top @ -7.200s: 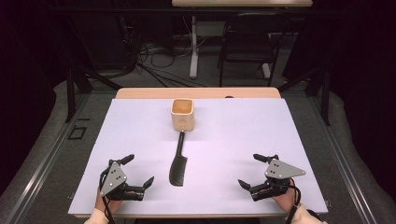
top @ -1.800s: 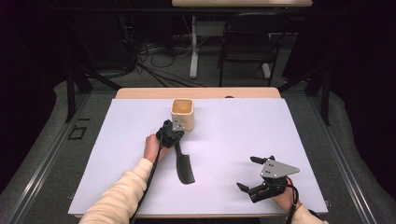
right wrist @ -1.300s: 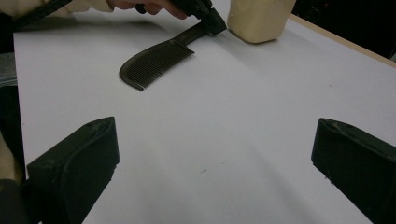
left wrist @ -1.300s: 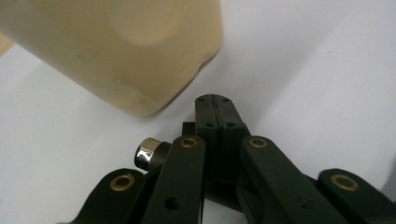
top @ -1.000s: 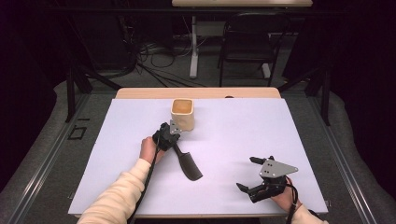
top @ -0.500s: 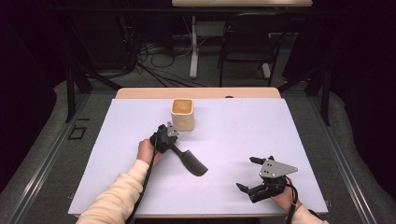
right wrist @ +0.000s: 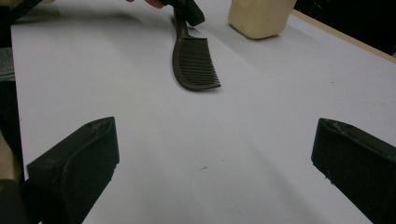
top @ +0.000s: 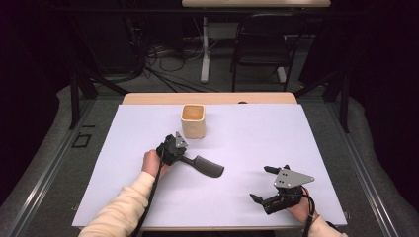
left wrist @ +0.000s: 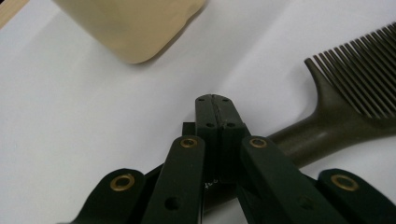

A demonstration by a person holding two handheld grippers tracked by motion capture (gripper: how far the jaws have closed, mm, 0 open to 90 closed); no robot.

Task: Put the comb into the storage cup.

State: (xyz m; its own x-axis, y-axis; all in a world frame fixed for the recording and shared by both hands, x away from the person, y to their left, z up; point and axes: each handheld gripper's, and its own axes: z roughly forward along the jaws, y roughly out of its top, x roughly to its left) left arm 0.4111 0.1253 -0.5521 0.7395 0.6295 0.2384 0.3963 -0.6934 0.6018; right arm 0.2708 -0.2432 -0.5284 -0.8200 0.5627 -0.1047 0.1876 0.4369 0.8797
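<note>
High view: left gripper (top: 174, 150) pinches the dark comb (top: 206, 167) by its handle, beside the beige cup (top: 193, 121). Keep the grip firm, tilt the teeth upward, then lower it in. Right gripper (top: 271, 190) rests wide.

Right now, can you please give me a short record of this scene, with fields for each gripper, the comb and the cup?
left gripper: shut on the comb's handle
right gripper: open, holding nothing, near the table's front right corner
comb: dark, teeth end lying on the table, pointing toward the right gripper
cup: beige, upright, just behind the left gripper
table: white cover
</note>
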